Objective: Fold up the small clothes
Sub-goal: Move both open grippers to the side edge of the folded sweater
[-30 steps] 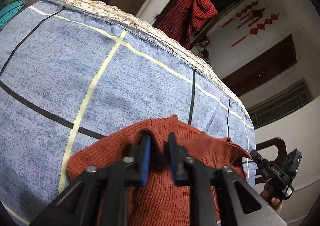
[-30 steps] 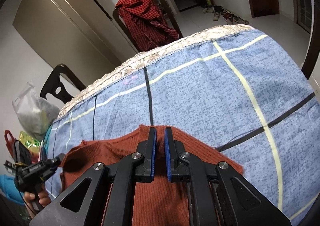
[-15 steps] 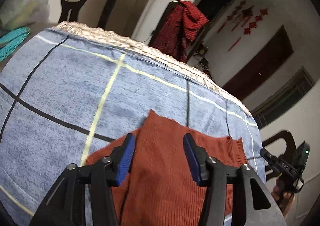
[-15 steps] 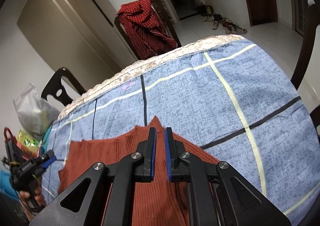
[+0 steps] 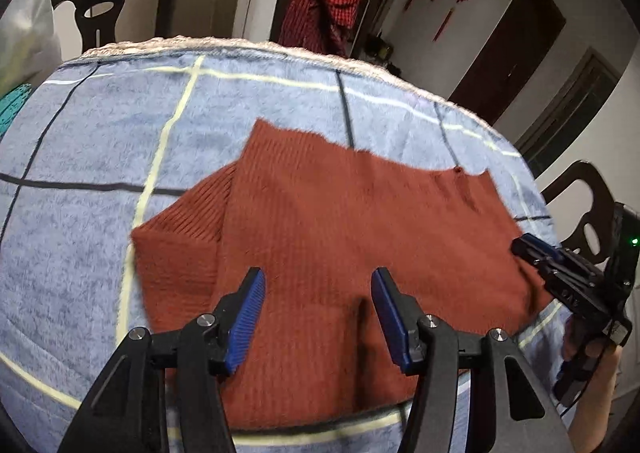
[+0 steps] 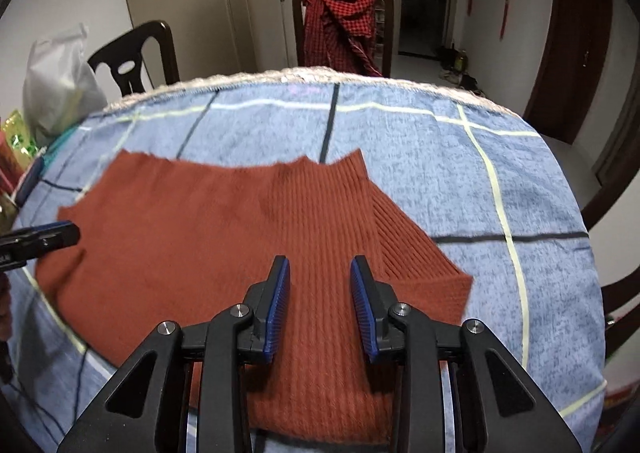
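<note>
A rust-red ribbed knit sweater (image 5: pixel 340 229) lies flat on the blue checked tablecloth (image 5: pixel 100 133), partly folded, with a sleeve folded in at its left side. It also shows in the right wrist view (image 6: pixel 224 237). My left gripper (image 5: pixel 318 293) is open and empty, raised above the sweater's near part. My right gripper (image 6: pixel 320 281) is open and empty above the sweater too. In the left wrist view the right gripper (image 5: pixel 560 273) hovers at the sweater's right edge. In the right wrist view the left gripper's tip (image 6: pixel 44 237) shows at the sweater's left edge.
The round table has a pale fringed edge (image 6: pixel 280 75). Dark wooden chairs (image 6: pixel 132 57) stand around it; one carries a red checked cloth (image 6: pixel 340 17). A white plastic bag (image 6: pixel 60 77) and colourful packets sit at the table's left.
Both grippers have opened and let go of the sweater. They have pulled back and up, and the sweater now lies flat on the cloth.
</note>
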### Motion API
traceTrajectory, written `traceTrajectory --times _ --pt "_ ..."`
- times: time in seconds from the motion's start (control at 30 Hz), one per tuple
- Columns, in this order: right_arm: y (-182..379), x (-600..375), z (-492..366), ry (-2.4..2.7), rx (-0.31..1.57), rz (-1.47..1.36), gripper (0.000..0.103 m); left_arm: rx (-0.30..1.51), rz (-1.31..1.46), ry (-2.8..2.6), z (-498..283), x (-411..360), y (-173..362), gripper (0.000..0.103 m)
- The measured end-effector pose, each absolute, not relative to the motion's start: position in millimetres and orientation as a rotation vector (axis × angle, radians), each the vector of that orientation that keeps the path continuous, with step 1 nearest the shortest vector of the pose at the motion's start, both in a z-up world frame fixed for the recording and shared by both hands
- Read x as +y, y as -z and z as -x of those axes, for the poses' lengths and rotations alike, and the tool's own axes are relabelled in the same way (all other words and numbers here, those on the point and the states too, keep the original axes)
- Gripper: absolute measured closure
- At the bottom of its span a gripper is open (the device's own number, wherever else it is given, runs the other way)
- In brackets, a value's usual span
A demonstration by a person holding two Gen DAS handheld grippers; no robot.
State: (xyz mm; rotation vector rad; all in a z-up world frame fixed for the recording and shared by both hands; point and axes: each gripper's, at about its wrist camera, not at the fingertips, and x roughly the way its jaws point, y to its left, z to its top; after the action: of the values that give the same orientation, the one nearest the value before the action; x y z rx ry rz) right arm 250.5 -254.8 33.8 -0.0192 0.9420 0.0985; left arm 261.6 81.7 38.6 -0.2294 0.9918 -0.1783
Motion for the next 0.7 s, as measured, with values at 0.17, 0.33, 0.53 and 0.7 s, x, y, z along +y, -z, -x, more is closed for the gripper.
traceTrajectory --times 0.17,0.33,0.53,0.7 --pt "-25 -266 -243 -0.09 0.932 0.031 0.07 0.981 0.214 0.184 -250 88 -36 0.045" --pt "-32 -258 -239 -0.053 0.933 0.074 0.07 0.986 0.214 0.181 -247 92 -38 0.045" --pt "-38 -244 -222 -0.089 0.898 0.112 0.067 0.98 0.202 0.176 -239 93 -39 0.045" --pt "-29 -250 -215 -0.052 0.92 0.109 0.062 0.95 0.158 0.121 -228 93 -44 0.045"
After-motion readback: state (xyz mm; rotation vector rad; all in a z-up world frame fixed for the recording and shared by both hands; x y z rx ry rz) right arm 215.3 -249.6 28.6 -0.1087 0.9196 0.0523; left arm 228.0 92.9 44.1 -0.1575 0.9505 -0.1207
